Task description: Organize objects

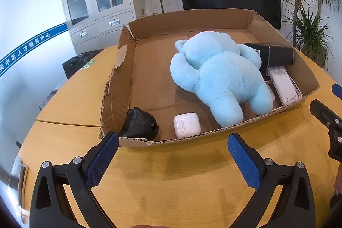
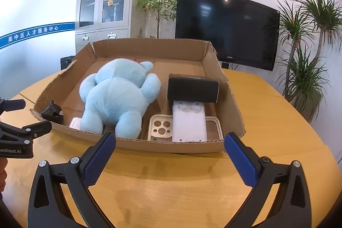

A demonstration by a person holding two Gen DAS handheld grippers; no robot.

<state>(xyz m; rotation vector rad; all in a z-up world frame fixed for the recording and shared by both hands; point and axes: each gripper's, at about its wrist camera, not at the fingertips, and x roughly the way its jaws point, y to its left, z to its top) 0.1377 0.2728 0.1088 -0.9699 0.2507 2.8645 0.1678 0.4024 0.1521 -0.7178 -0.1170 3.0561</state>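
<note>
A shallow cardboard tray [image 1: 132,82] [image 2: 186,147] lies on the wooden table. In it lie a light blue plush toy [image 1: 218,76] [image 2: 117,95] face down, a white earbud case [image 1: 187,124] [image 2: 75,122], a small black object [image 1: 140,123] [image 2: 52,113], a black box [image 1: 275,53] [image 2: 192,89], a white flat device [image 1: 283,84] [image 2: 189,123] and a clear phone case [image 2: 160,128]. My left gripper [image 1: 173,155] is open and empty, just in front of the tray's near wall. My right gripper [image 2: 170,153] is open and empty, also in front of the tray.
The wooden table [image 1: 171,174] [image 2: 277,112] extends around the tray. Behind it stand a black TV [image 2: 226,27], a grey glass-door cabinet [image 1: 96,3] and potted plants [image 2: 310,57]. Each gripper shows at the edge of the other's view.
</note>
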